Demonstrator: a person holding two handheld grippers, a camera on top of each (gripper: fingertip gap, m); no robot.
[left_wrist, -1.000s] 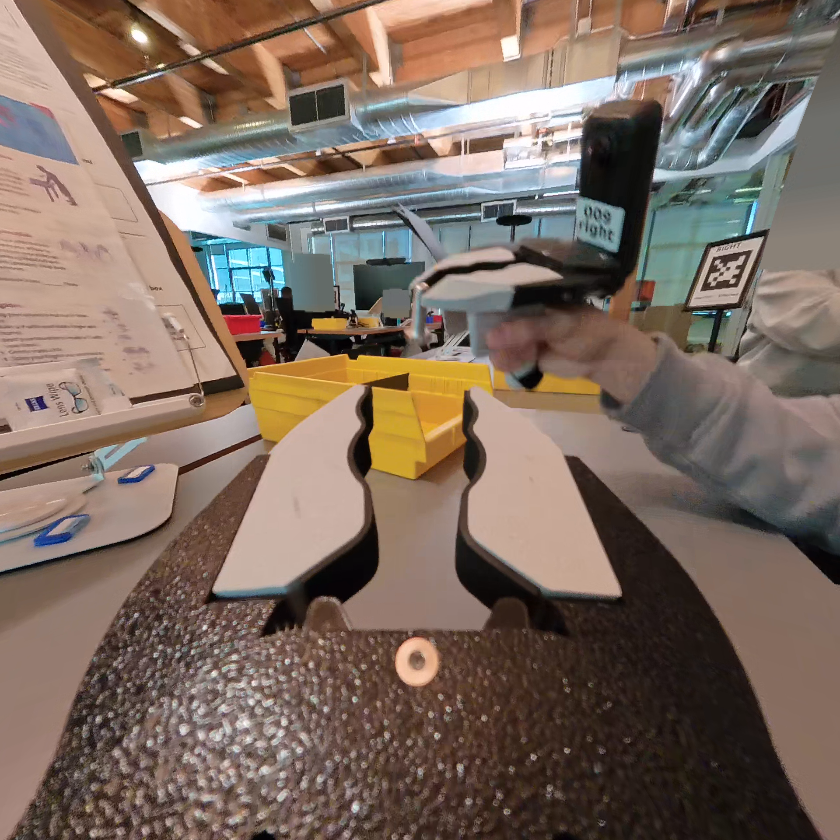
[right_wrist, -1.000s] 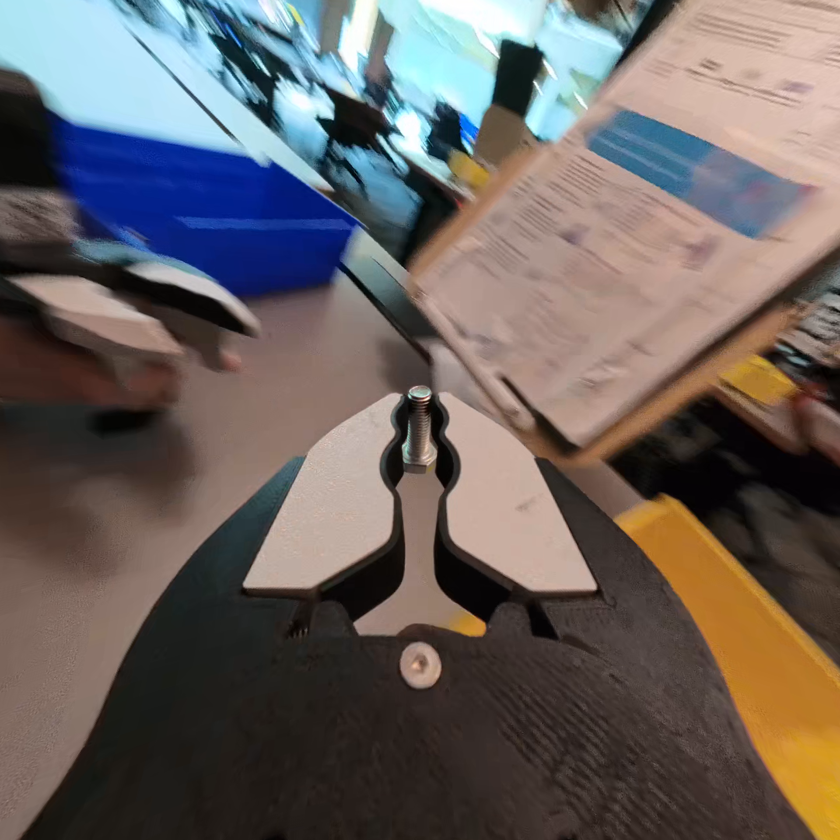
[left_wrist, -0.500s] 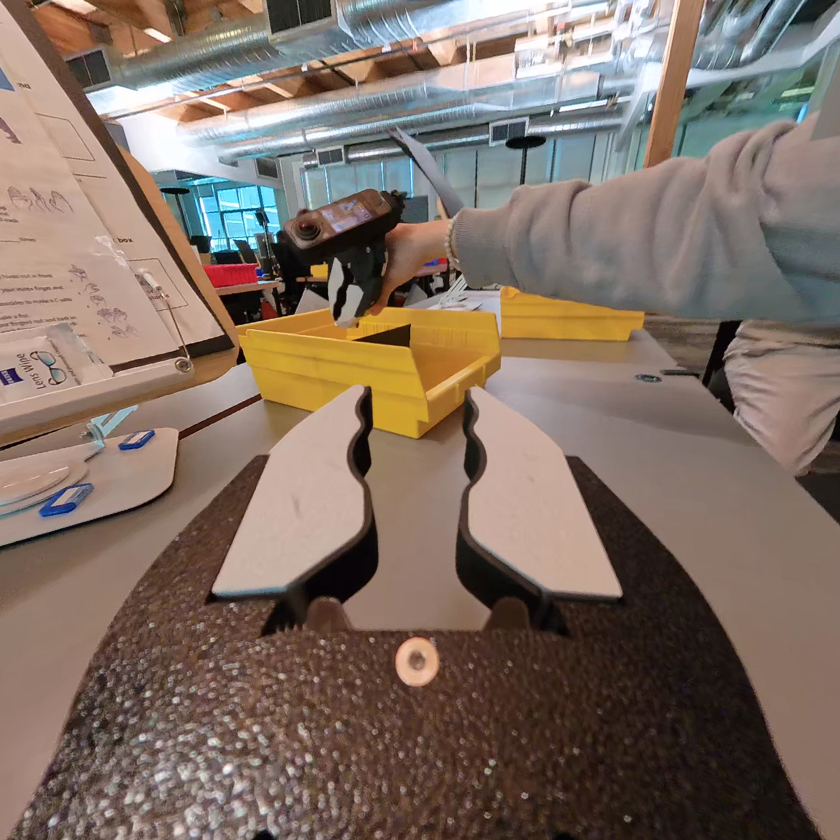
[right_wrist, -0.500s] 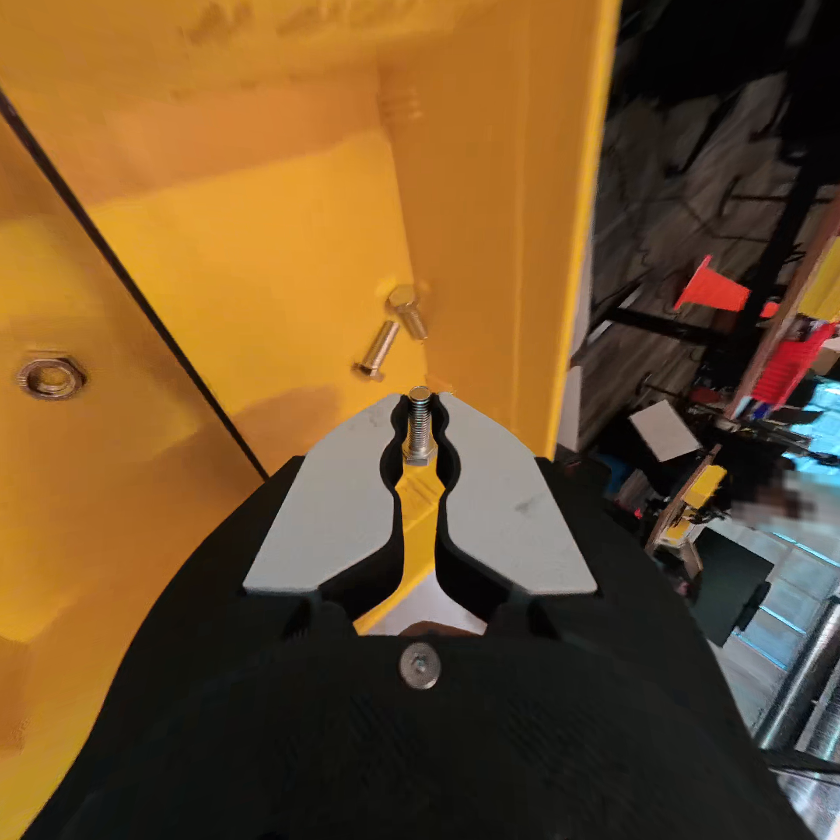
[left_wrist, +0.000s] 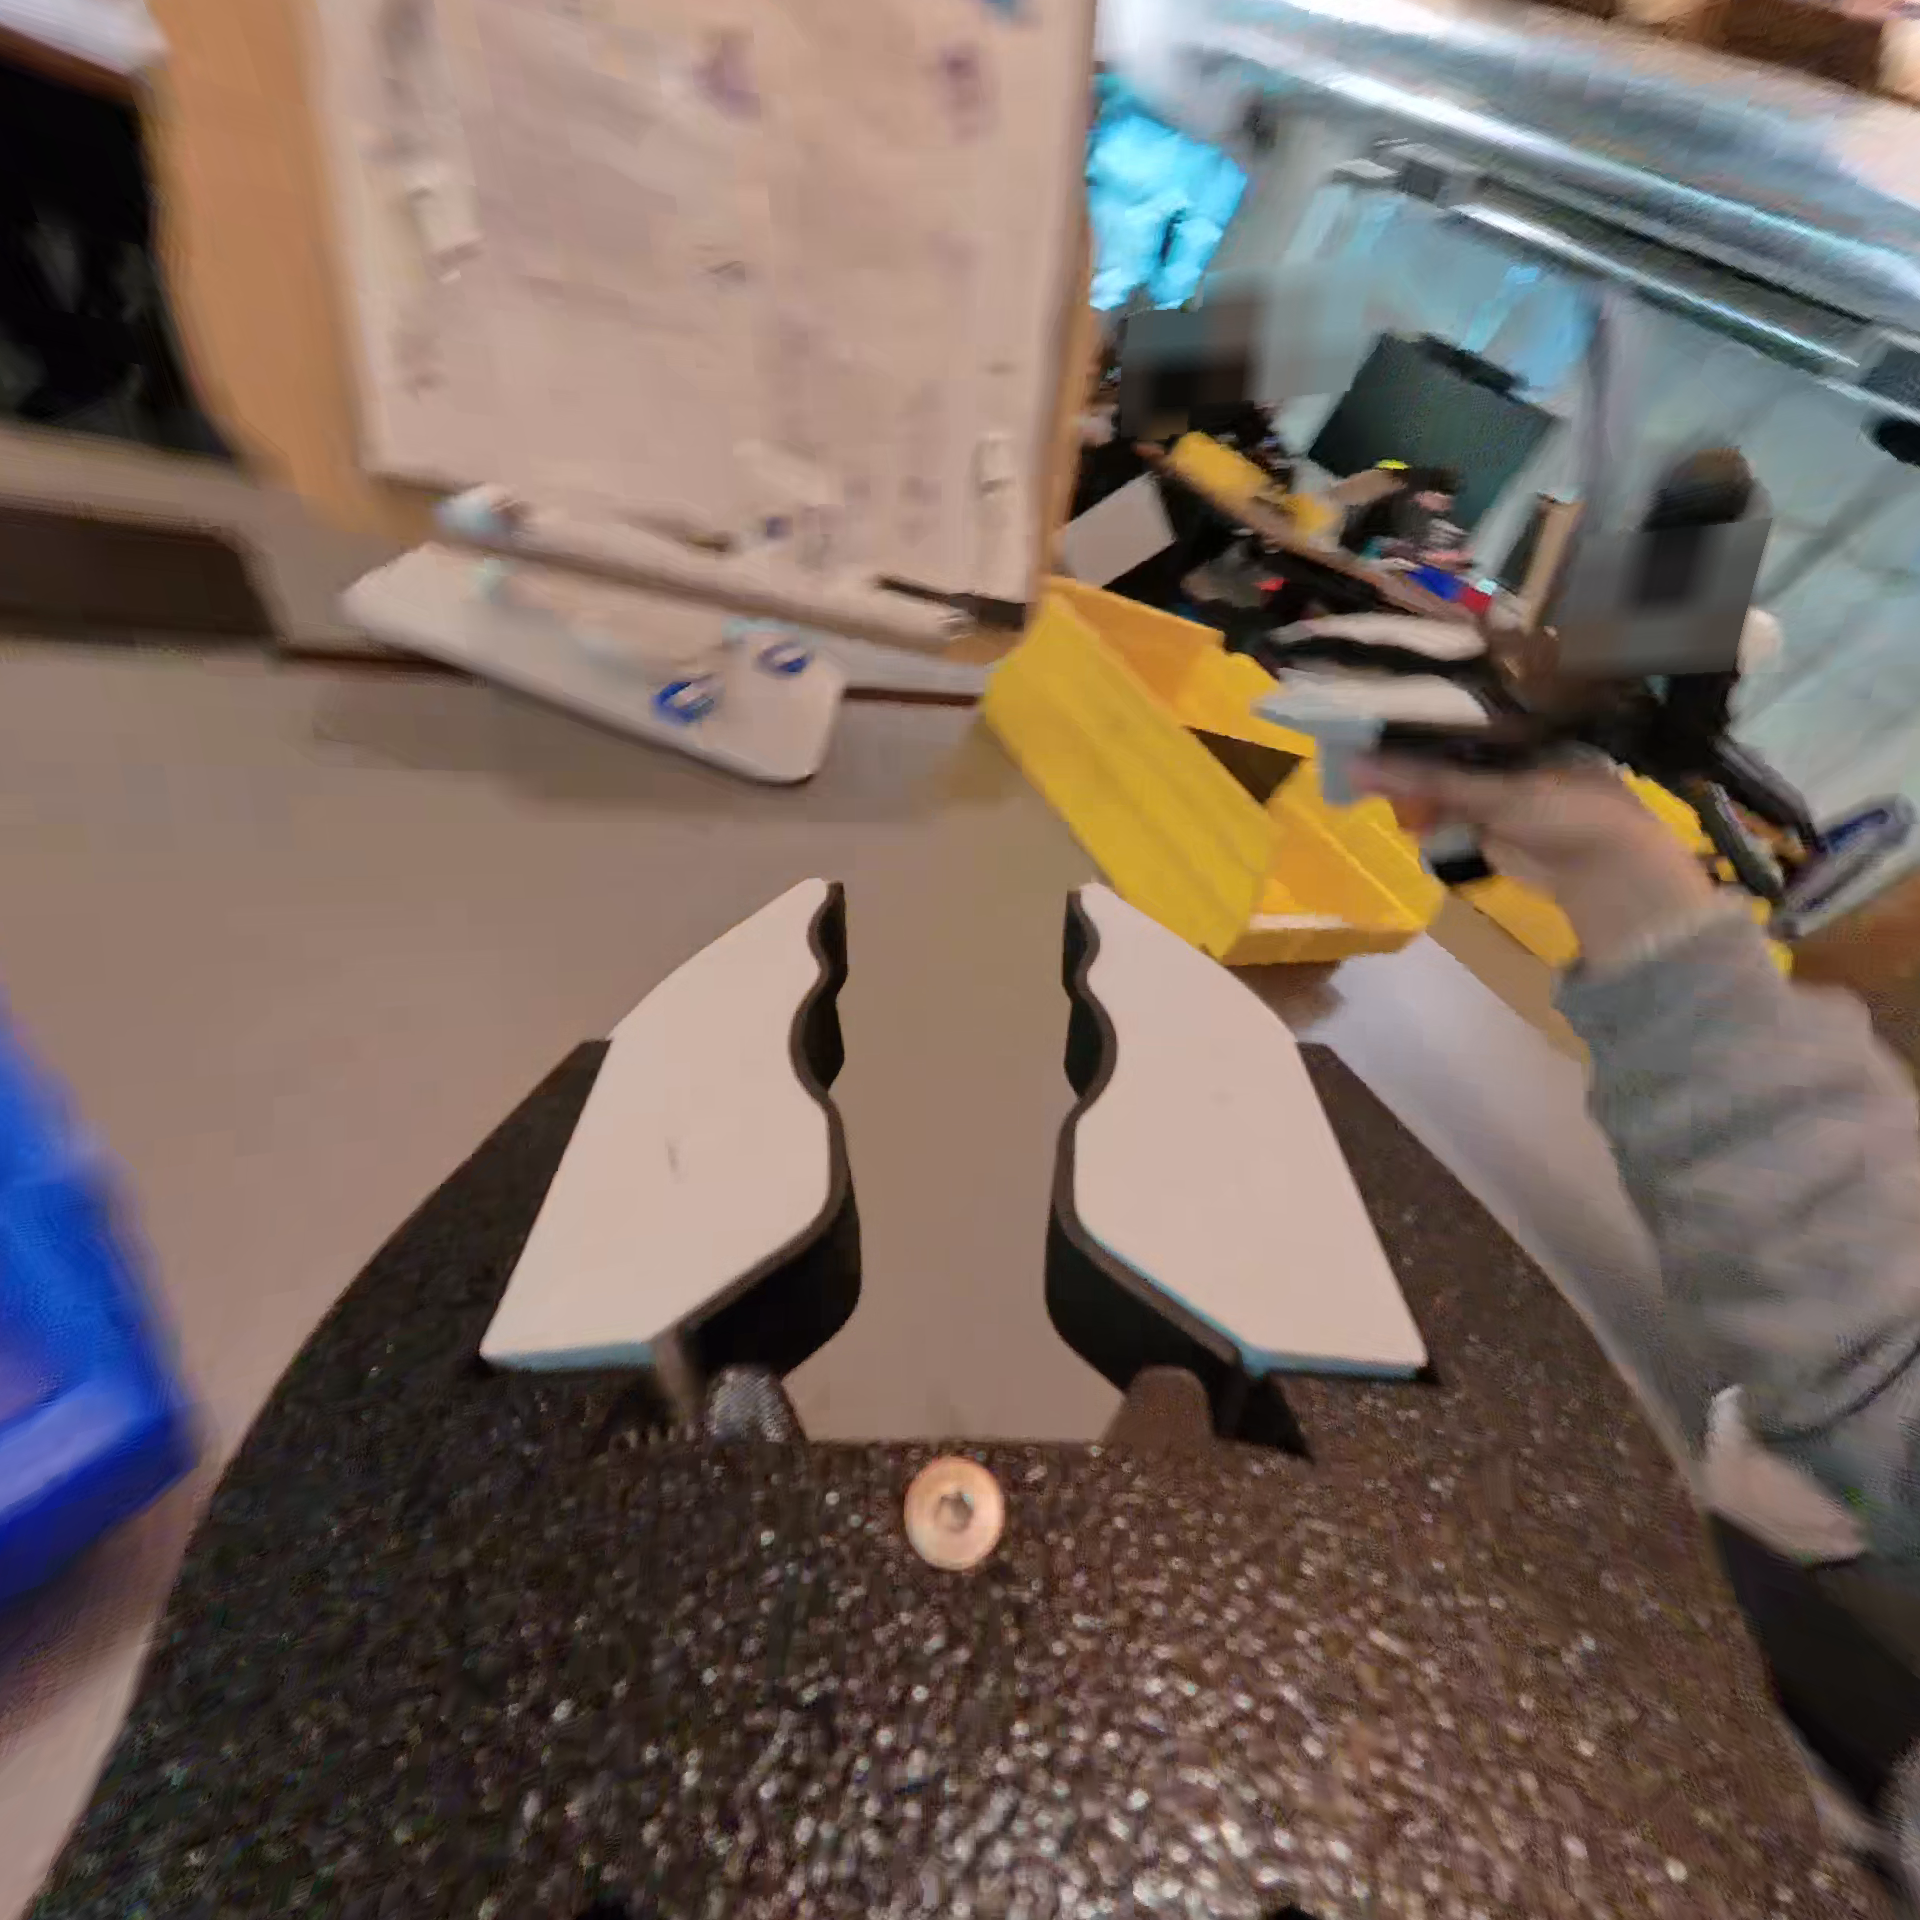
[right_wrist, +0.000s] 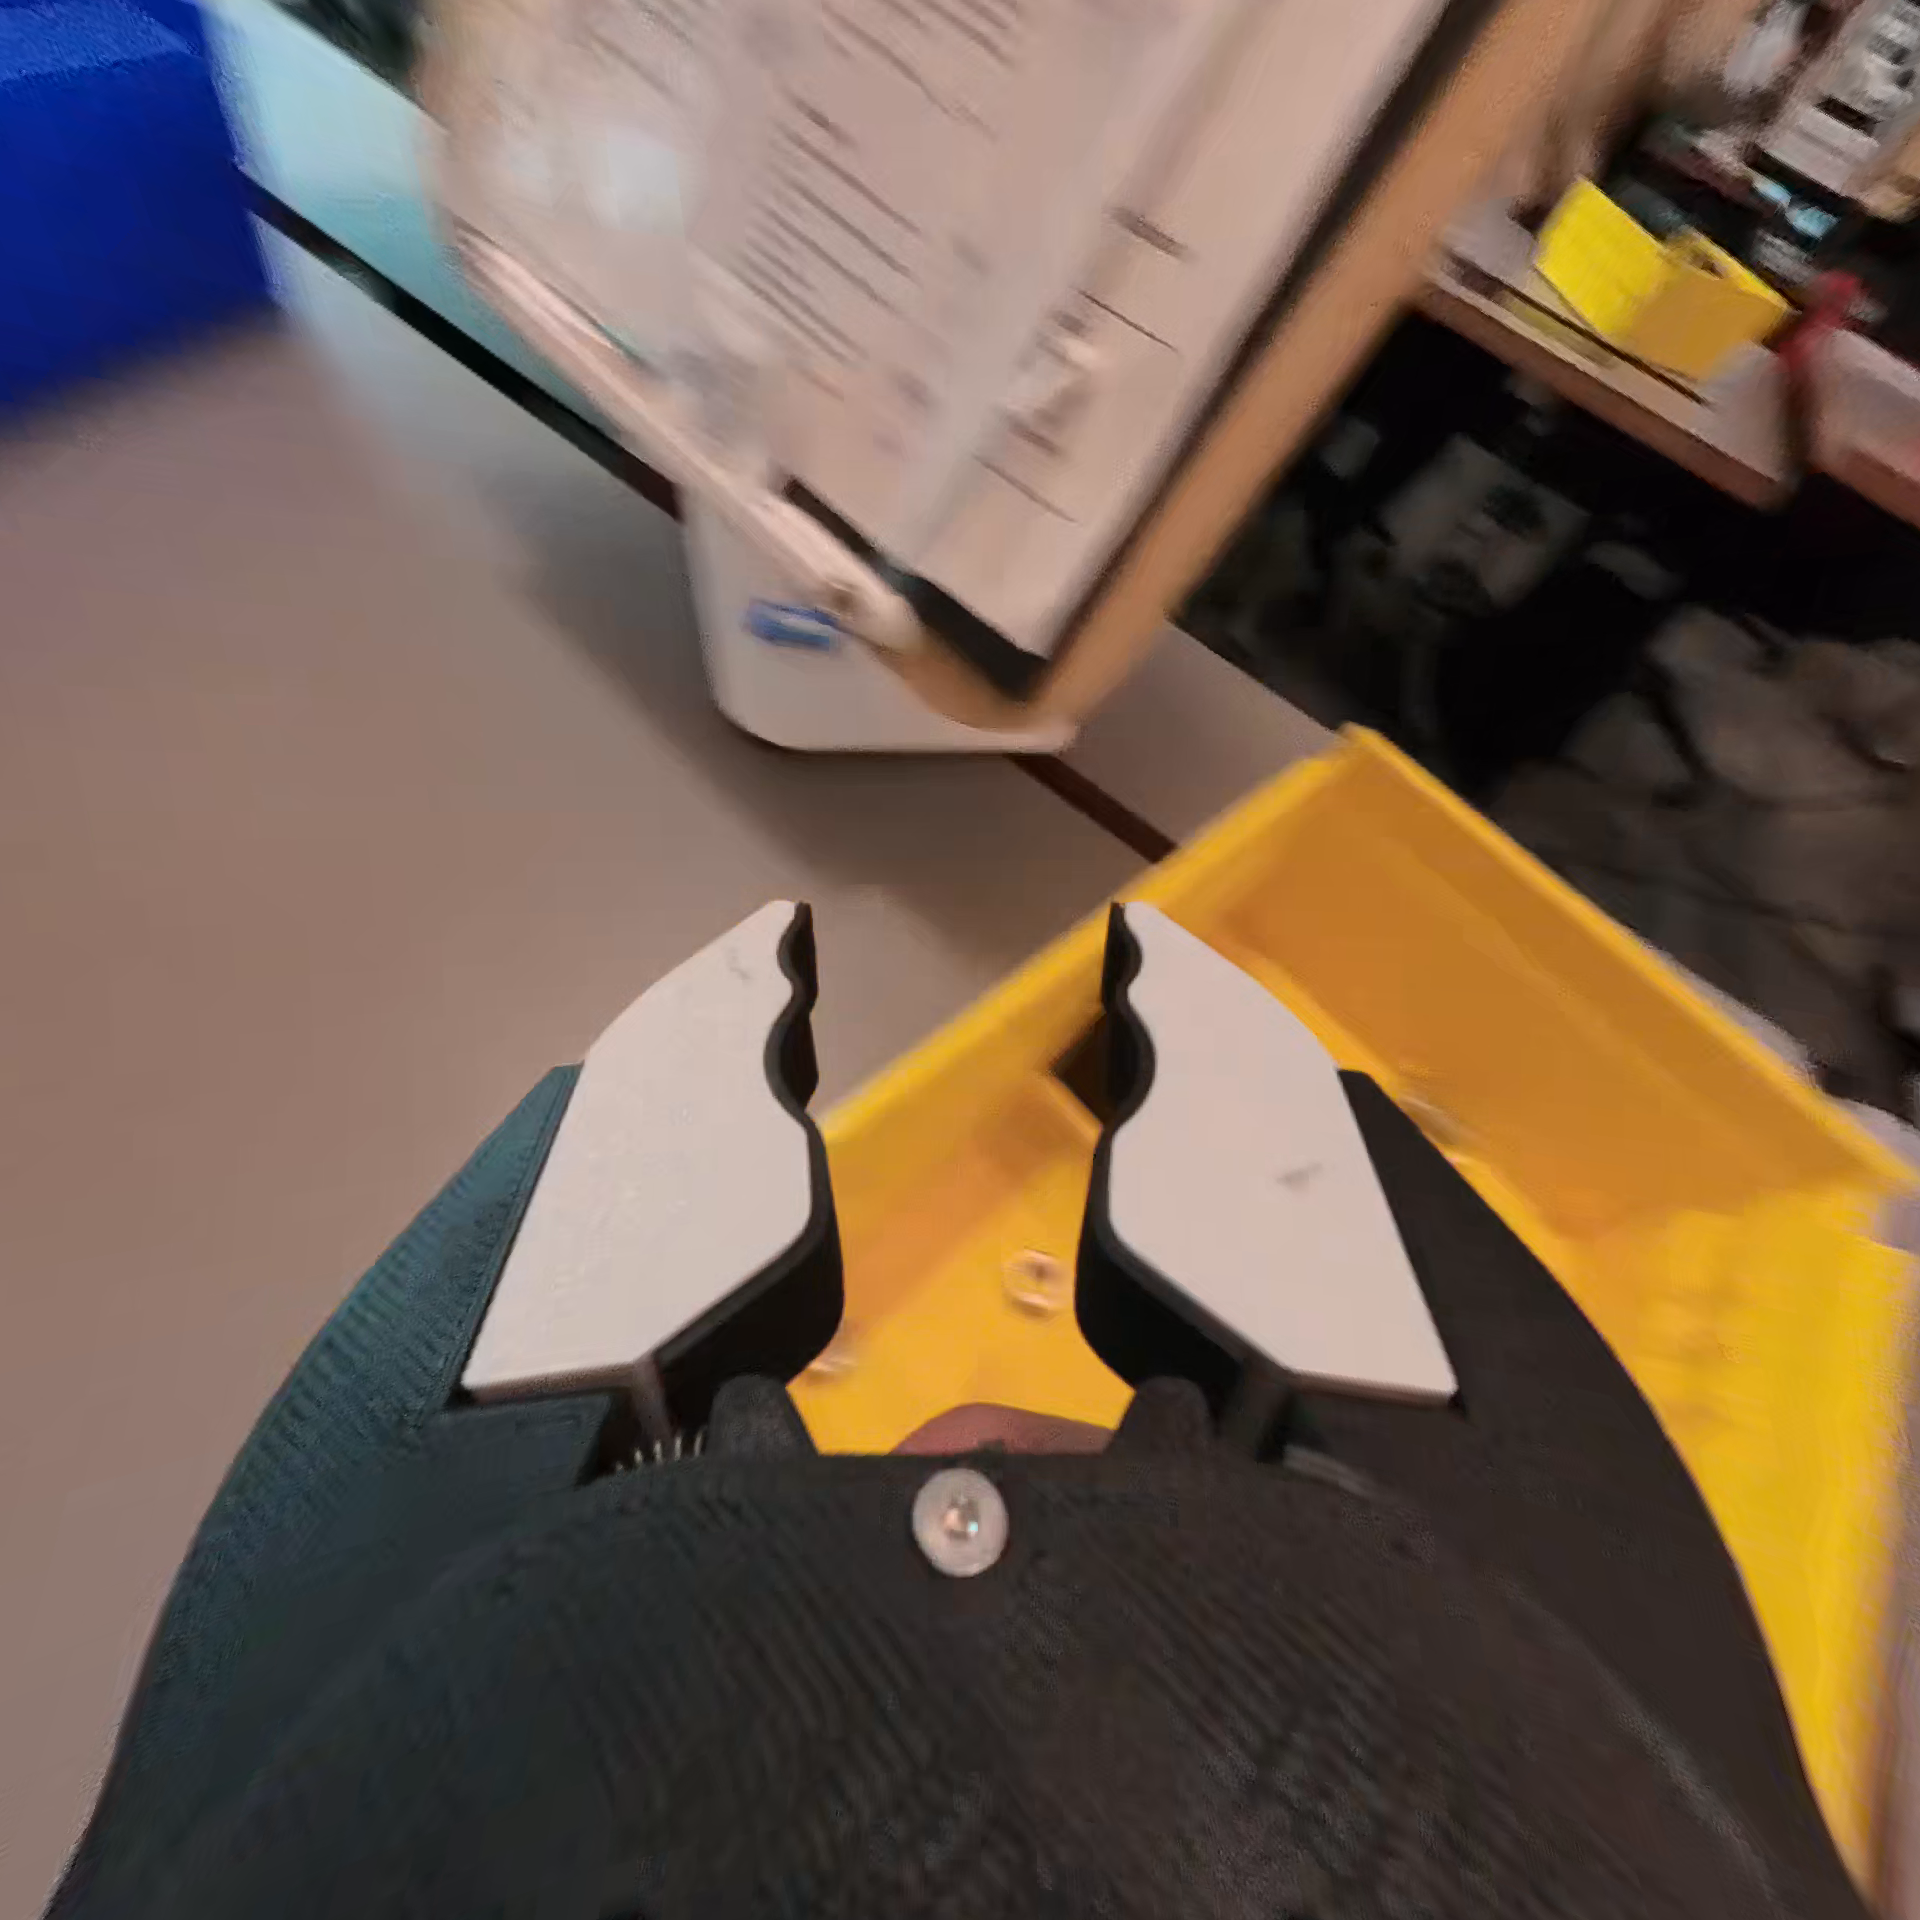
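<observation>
My left gripper (left_wrist: 951, 904) is open with nothing between its pads, low over the bare grey table (left_wrist: 416, 935). A yellow bin (left_wrist: 1184, 800) stands ahead to its right. My right gripper (right_wrist: 956, 925) is open and empty, above the near corner of that yellow bin (right_wrist: 1507, 997). A small nut (right_wrist: 1034, 1276) lies on the bin floor between its fingers. In the left wrist view the right gripper (left_wrist: 1351, 717) shows blurred over the bin, held by a hand in a grey sleeve (left_wrist: 1745, 1122).
A wooden stand with printed sheets (left_wrist: 717, 270) on a white base (left_wrist: 623, 665) stands at the back of the table, also in the right wrist view (right_wrist: 935, 260). A blue bin (left_wrist: 62, 1299) is at the left edge. Both views are motion-blurred.
My right gripper held a bolt over the yellow bin half a second ago; now its jaws are apart, the bolt is gone from them, and it has pulled back. My left gripper swung left.
</observation>
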